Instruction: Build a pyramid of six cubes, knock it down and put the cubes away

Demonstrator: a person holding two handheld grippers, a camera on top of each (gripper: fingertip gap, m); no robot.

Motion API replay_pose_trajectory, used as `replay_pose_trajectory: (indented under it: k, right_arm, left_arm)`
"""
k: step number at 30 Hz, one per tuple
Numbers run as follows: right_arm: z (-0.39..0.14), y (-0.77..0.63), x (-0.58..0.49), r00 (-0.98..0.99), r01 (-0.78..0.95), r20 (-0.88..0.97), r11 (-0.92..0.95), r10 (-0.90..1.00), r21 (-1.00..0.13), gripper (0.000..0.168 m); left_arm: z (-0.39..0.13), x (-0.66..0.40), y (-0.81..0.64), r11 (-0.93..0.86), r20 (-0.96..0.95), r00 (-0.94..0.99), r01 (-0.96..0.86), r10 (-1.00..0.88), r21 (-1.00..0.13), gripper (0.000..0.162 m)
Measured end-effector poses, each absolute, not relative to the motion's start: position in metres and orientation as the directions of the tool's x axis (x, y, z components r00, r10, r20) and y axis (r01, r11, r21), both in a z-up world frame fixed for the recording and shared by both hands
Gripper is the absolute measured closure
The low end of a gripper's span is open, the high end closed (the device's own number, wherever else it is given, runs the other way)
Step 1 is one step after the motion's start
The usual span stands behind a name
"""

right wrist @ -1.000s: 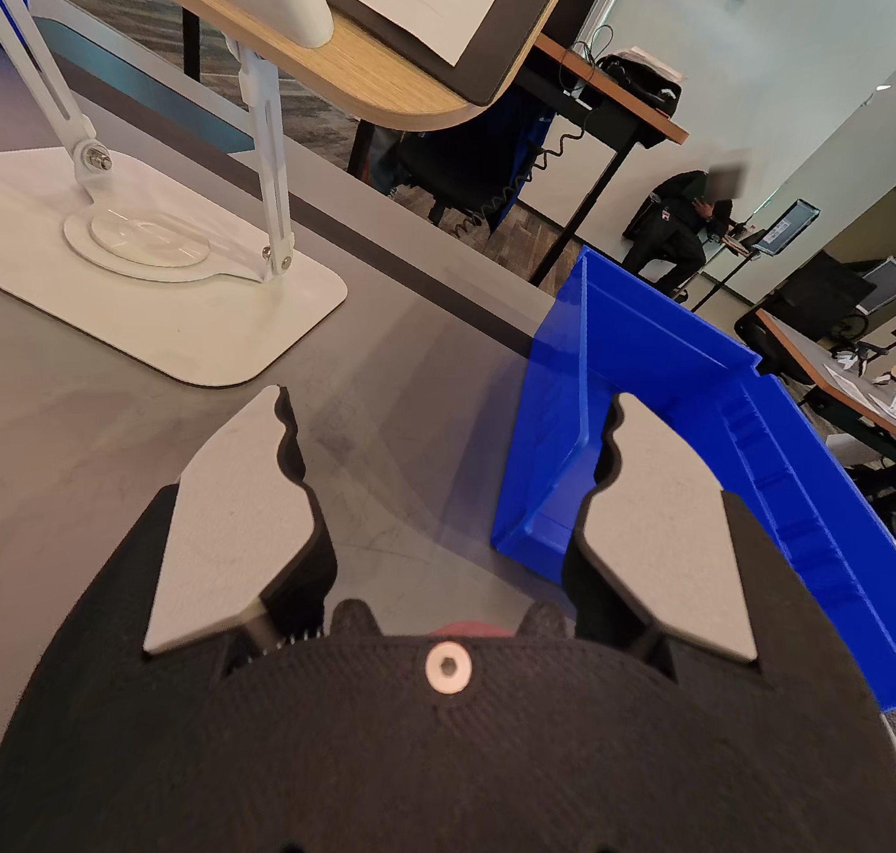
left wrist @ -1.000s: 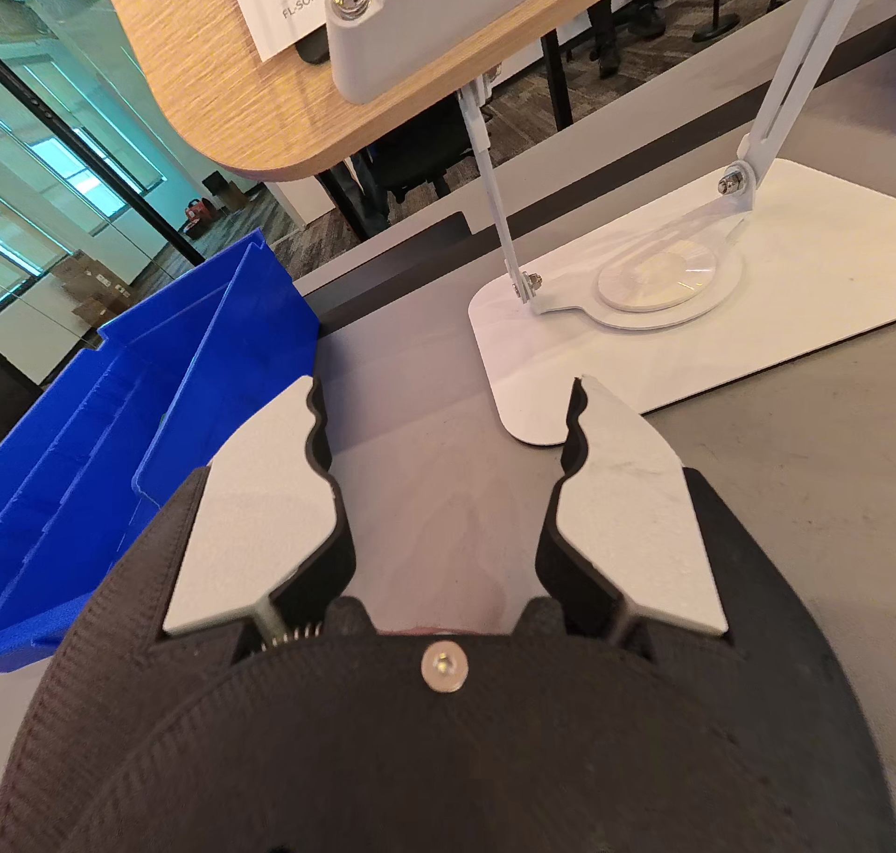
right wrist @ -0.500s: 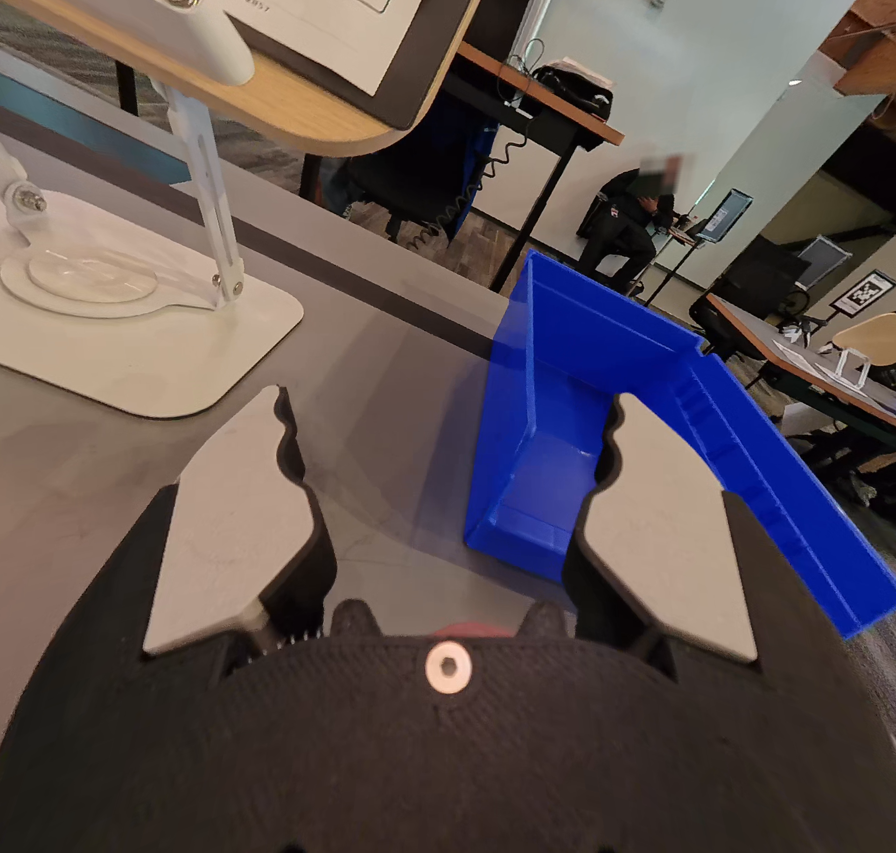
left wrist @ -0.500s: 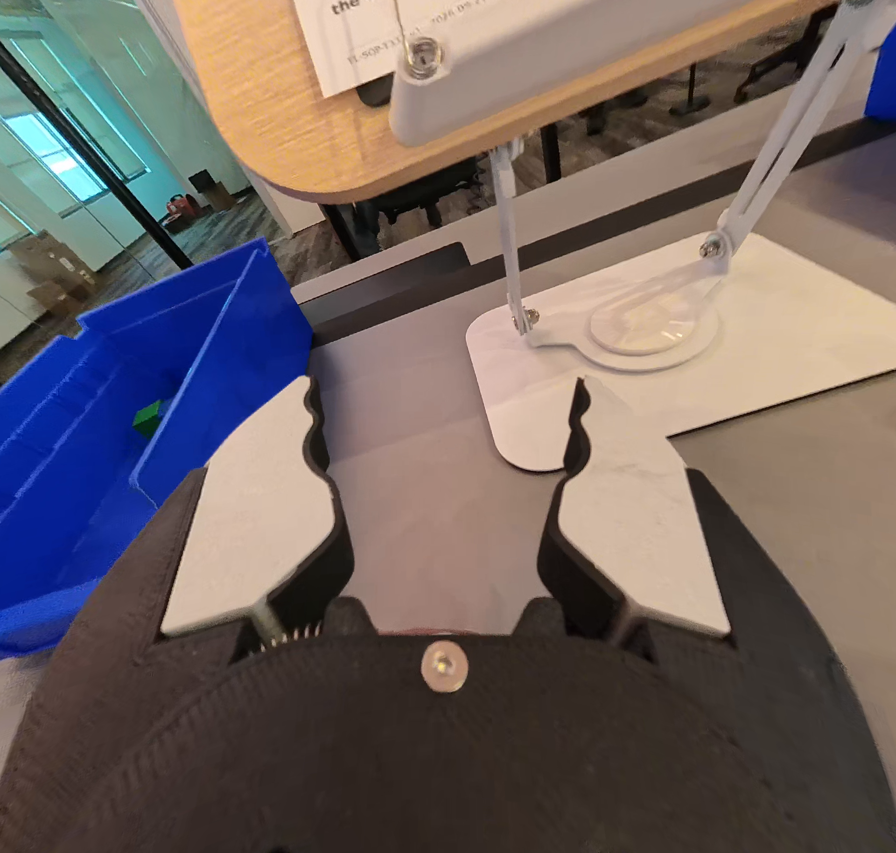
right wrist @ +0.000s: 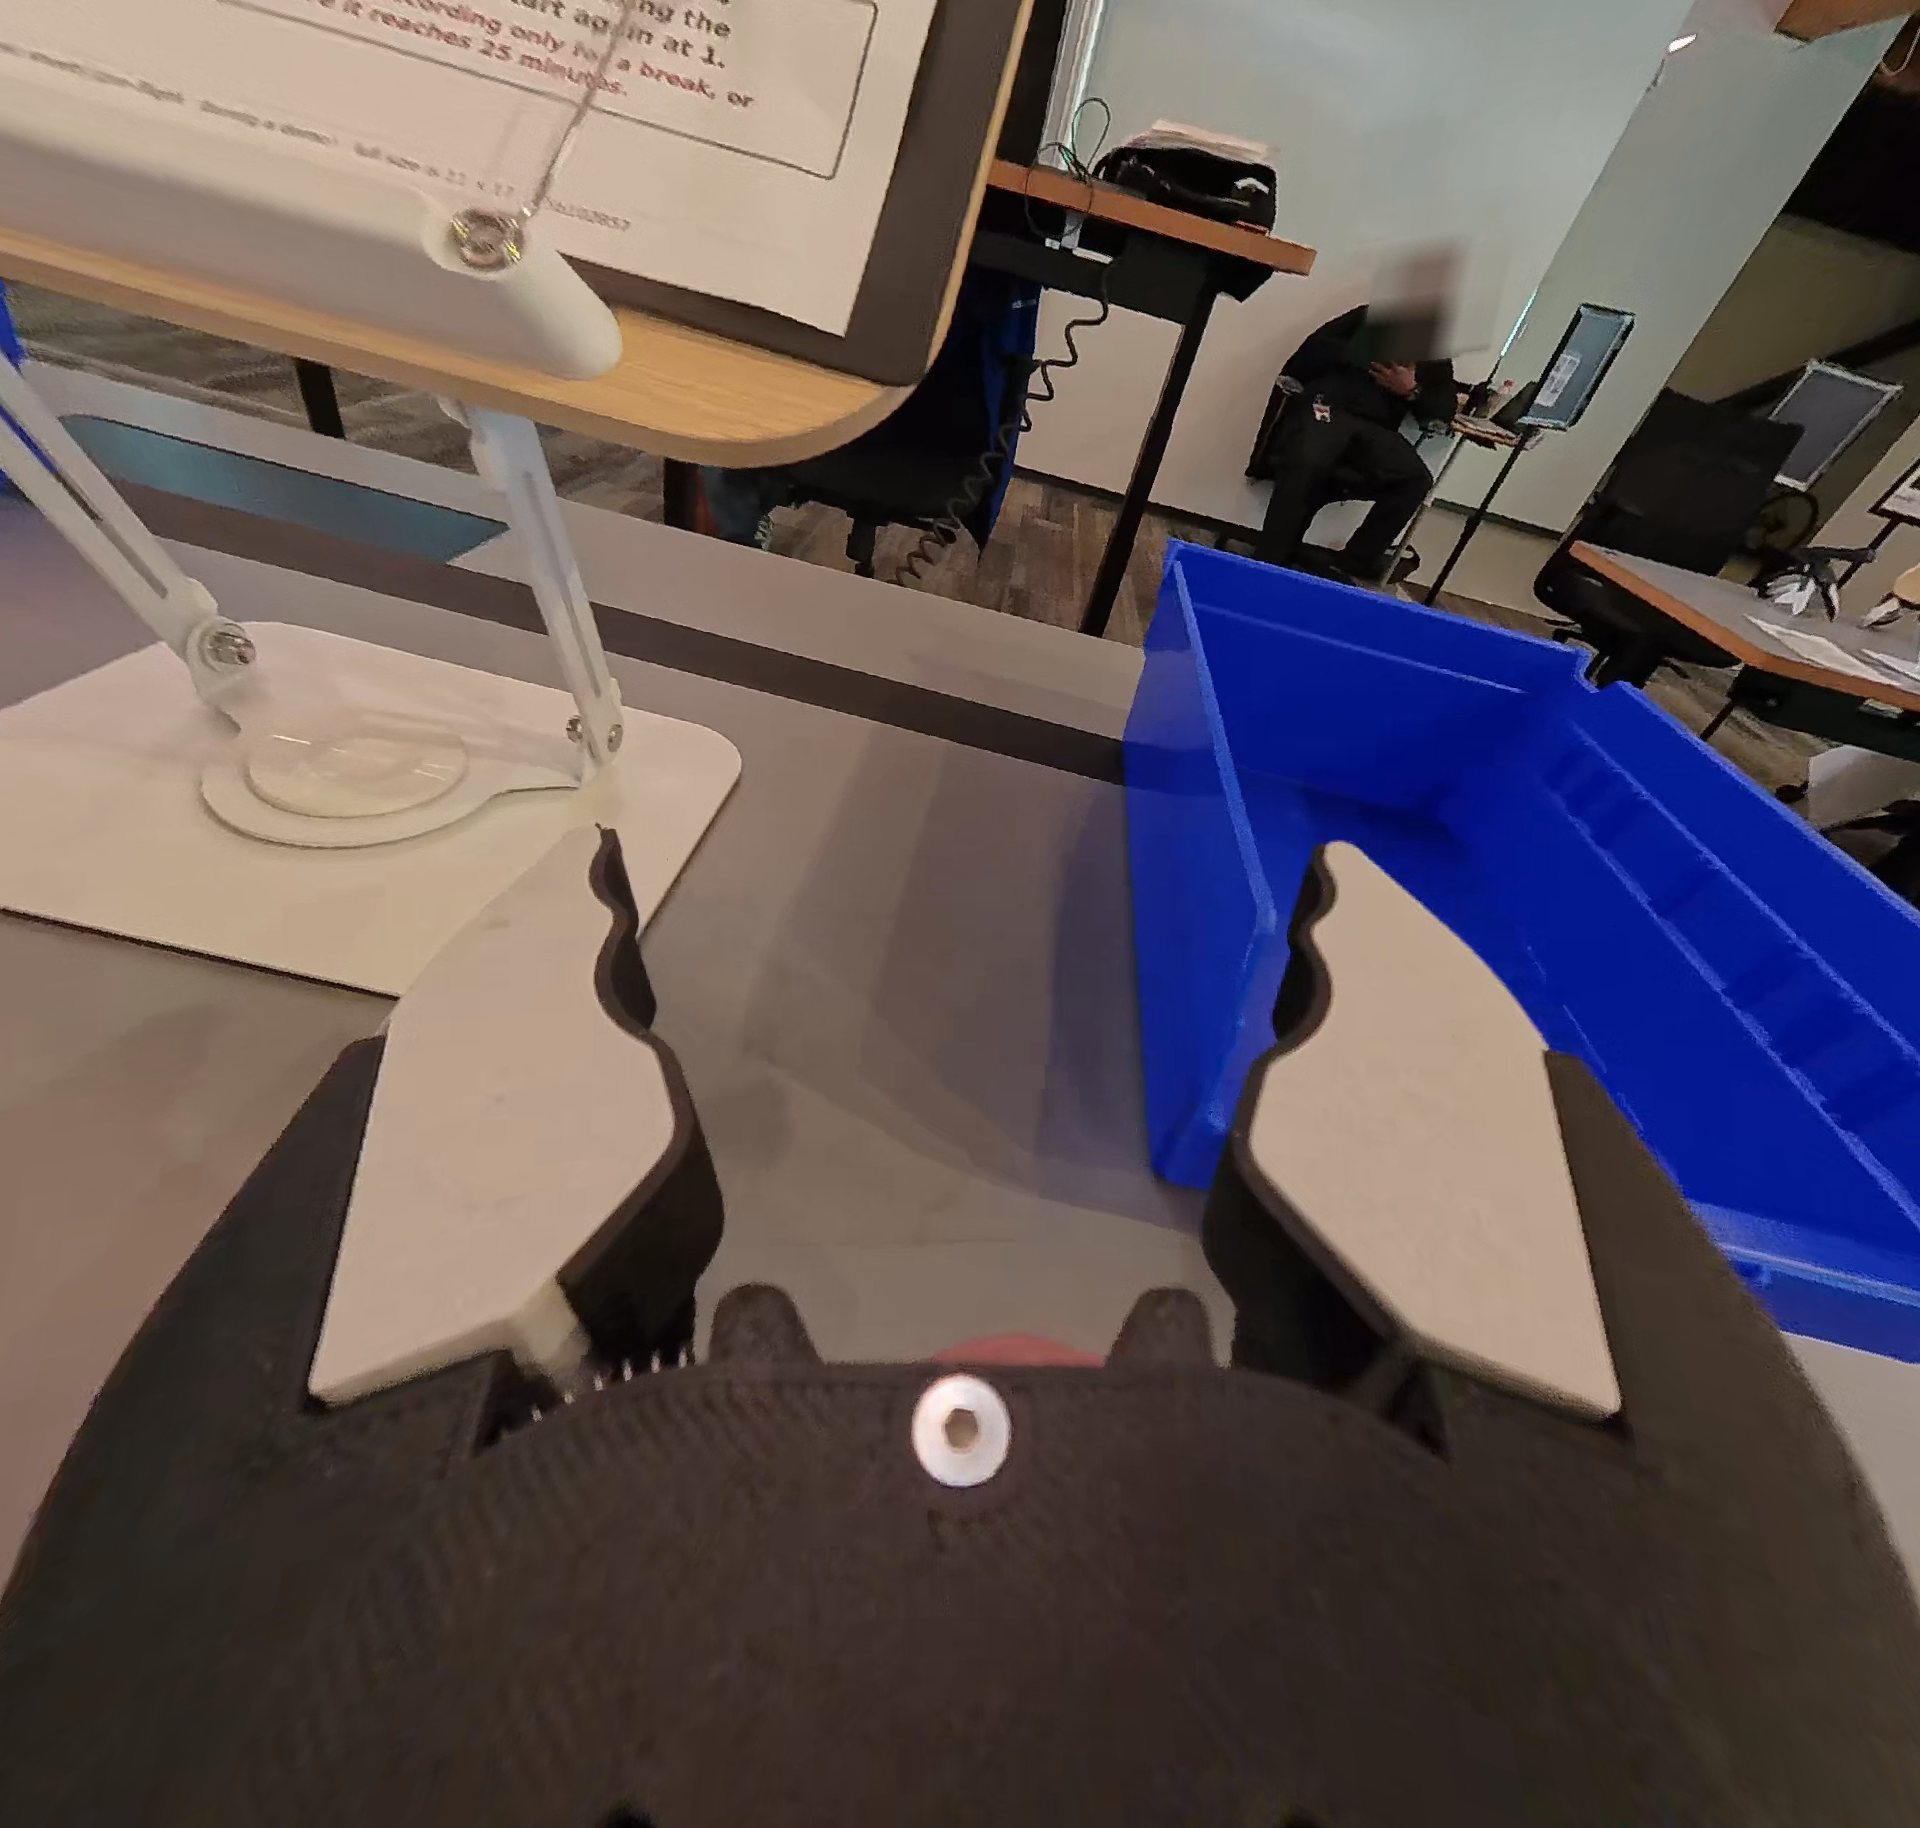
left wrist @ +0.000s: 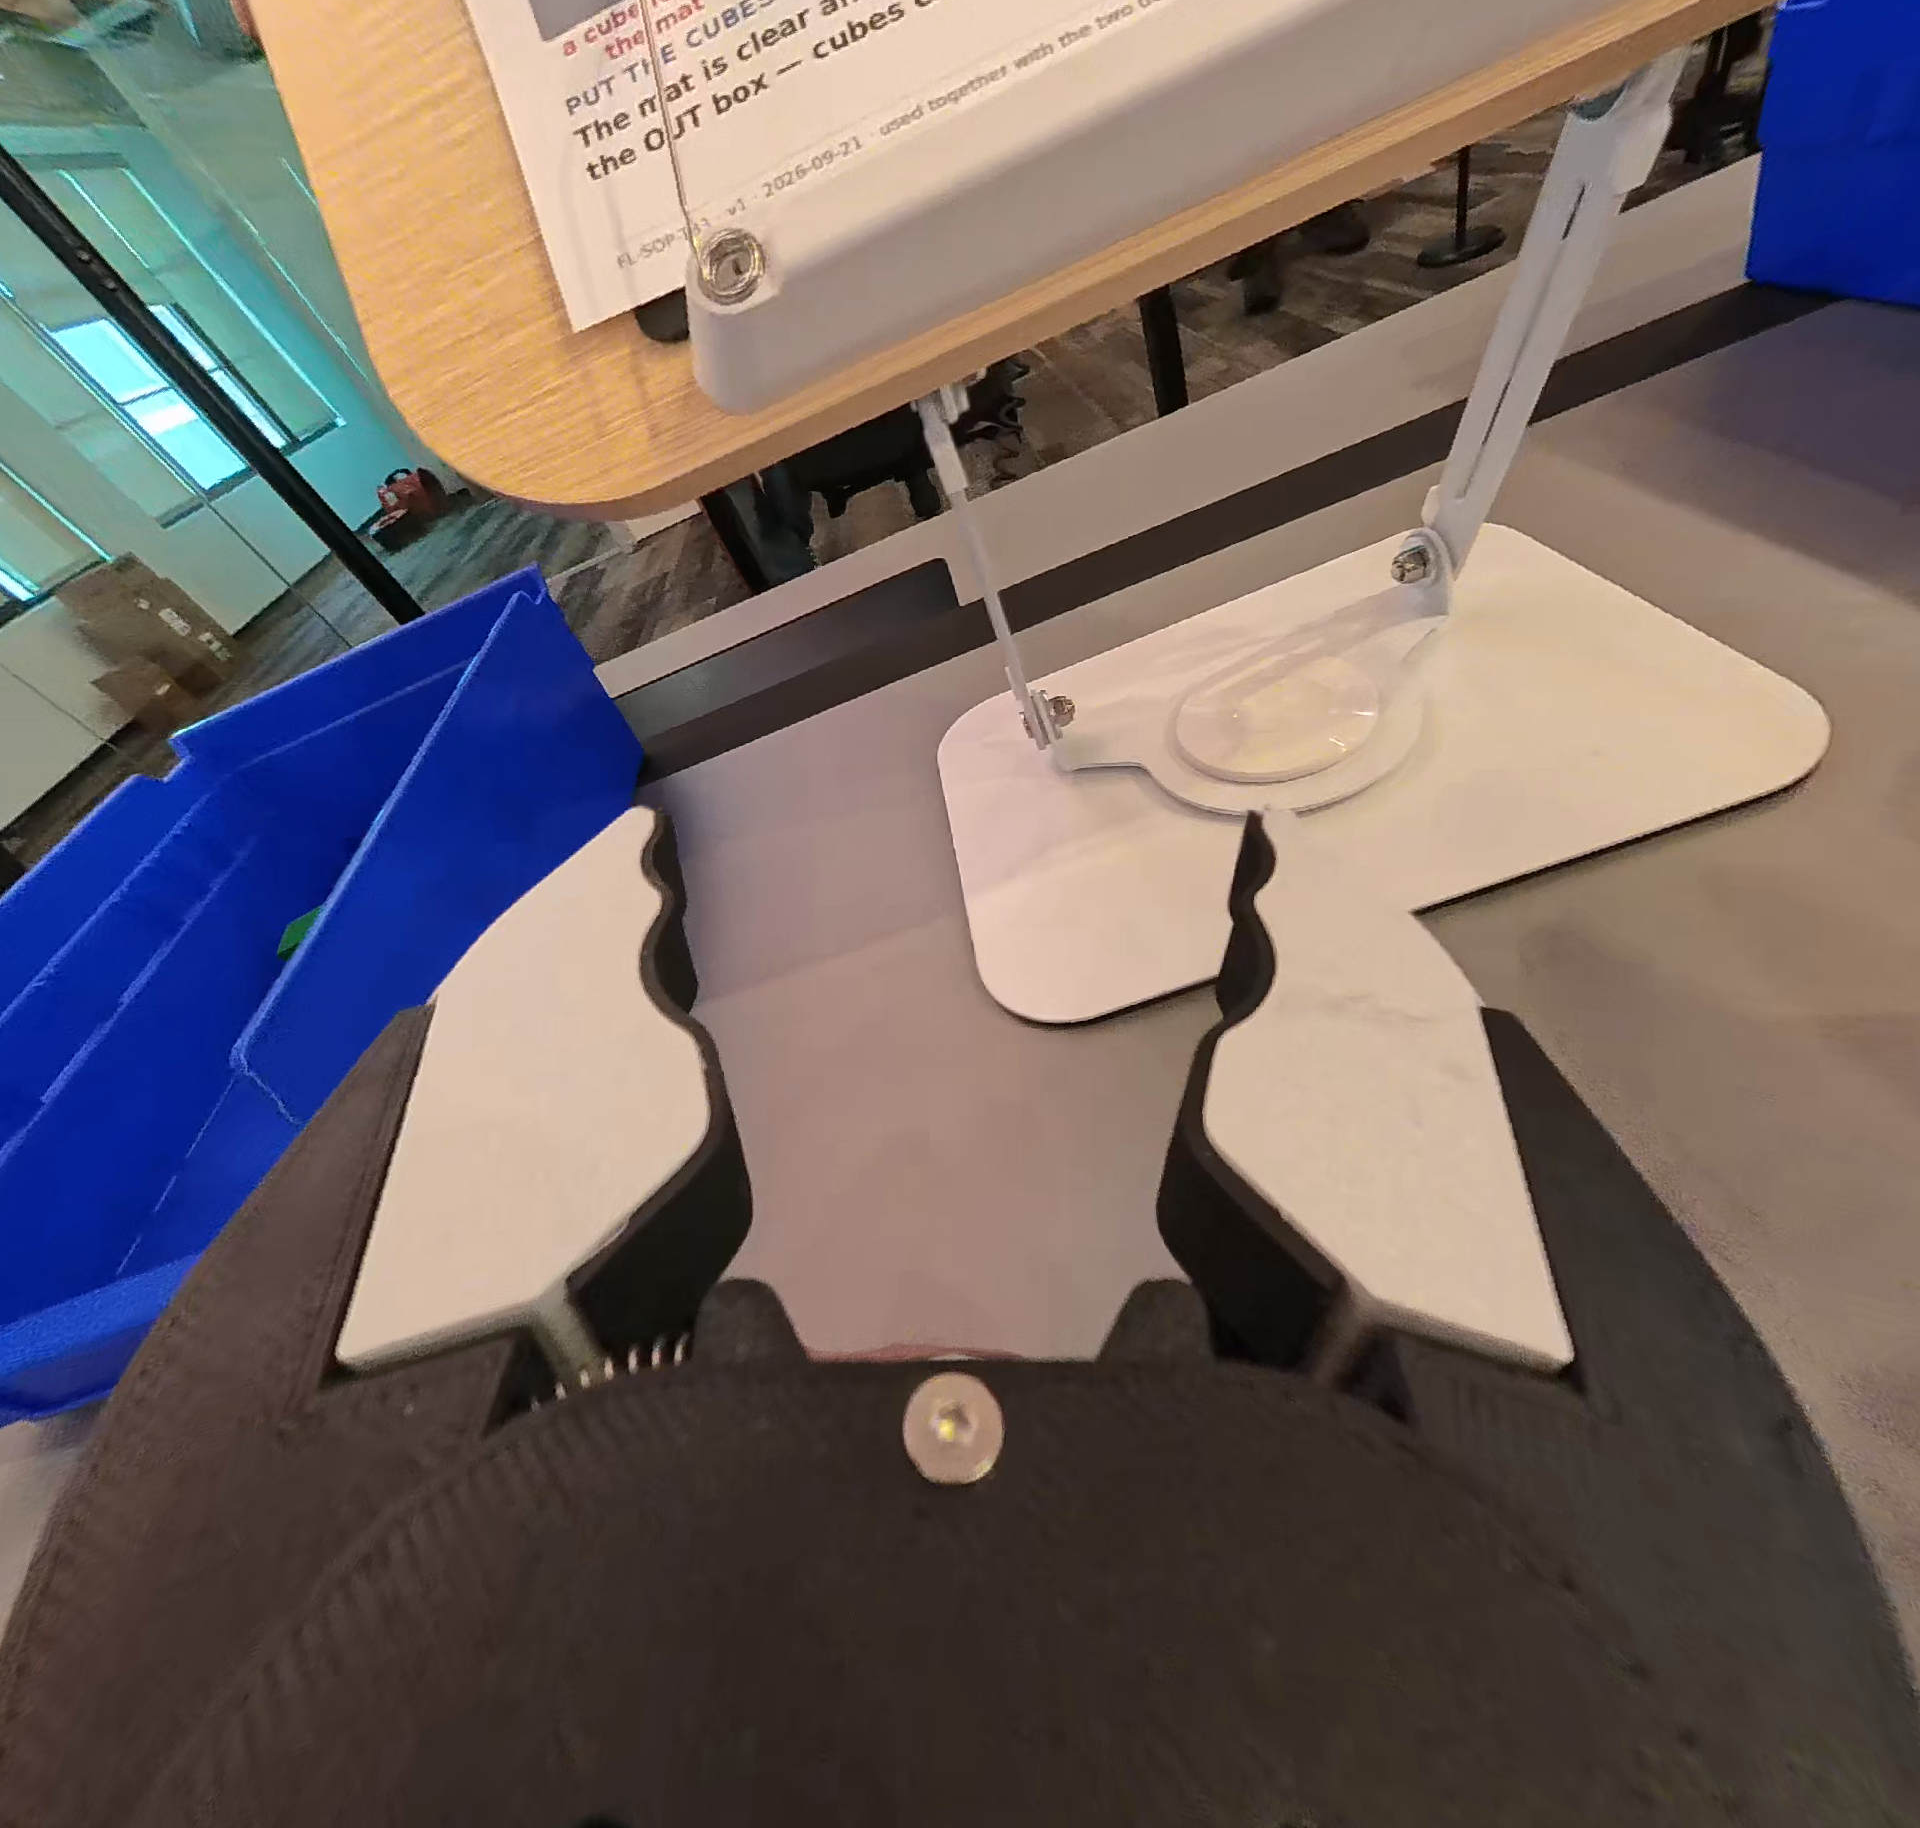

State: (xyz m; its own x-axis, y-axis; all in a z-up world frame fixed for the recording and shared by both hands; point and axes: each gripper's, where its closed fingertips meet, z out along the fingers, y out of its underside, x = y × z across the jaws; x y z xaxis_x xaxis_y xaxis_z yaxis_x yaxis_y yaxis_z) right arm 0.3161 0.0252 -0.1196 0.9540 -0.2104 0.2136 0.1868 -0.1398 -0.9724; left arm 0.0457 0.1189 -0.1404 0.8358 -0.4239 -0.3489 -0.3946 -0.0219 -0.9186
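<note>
While both tools hang over the grey tabletop [left wrist: 1662, 999], the scene reads so:

Left gripper: black printed body with pale grey finger plates [left wrist: 951, 905], jaws spread wide apart with bare table between them.

Right gripper: same black-and-grey build [right wrist: 961, 905], jaws likewise wide apart, gripping nothing.

Green cube: a small green block [left wrist: 299, 931] lies inside the blue plastic bin on the left [left wrist: 436, 843], only a corner showing past the bin's near wall. It sits to the left of the left gripper's left finger, beyond that wall and apart from the finger.

Other cubes: none can be made out in either view.

Right bin: a second blue plastic bin [right wrist: 1195, 895] stands just right of the gap between the right gripper's fingers; its right finger overlaps the bin's interior in view.

Stand: a white flat-based metal stand [left wrist: 1558, 739] sits ahead of both grippers, carrying a wood-toned board with a printed paper sheet [left wrist: 935, 43].

Background: a seated person [right wrist: 1340, 448] far behind the right bin.
</note>
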Motion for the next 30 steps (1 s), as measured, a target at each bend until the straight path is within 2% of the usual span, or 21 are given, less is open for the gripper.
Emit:
replay_pose_trajectory:
  k: [10, 21, 30]
  right_arm:
    - [-0.116, 0.031, 0.288, 0.964, 0.198, 0.215, -0.115, -0.159, -0.973, 0.05]
    - [-0.117, 0.031, 0.289, 0.963, 0.201, 0.218, -0.12, -0.158, -0.972, 0.05]
    - [-0.114, 0.029, 0.286, 0.959, 0.218, 0.234, -0.111, -0.161, -0.97, 0.05]
  left_arm:
    - [-0.145, 0.037, 0.124, -0.078, -0.264, 0.864, -0.327, -0.429, -0.942, 0.063]
    - [-0.142, 0.04, 0.122, -0.047, -0.321, 0.85, -0.373, -0.418, -0.927, 0.064]
    - [-0.144, 0.035, 0.124, -0.077, -0.273, 0.865, -0.334, -0.421, -0.939, 0.064]
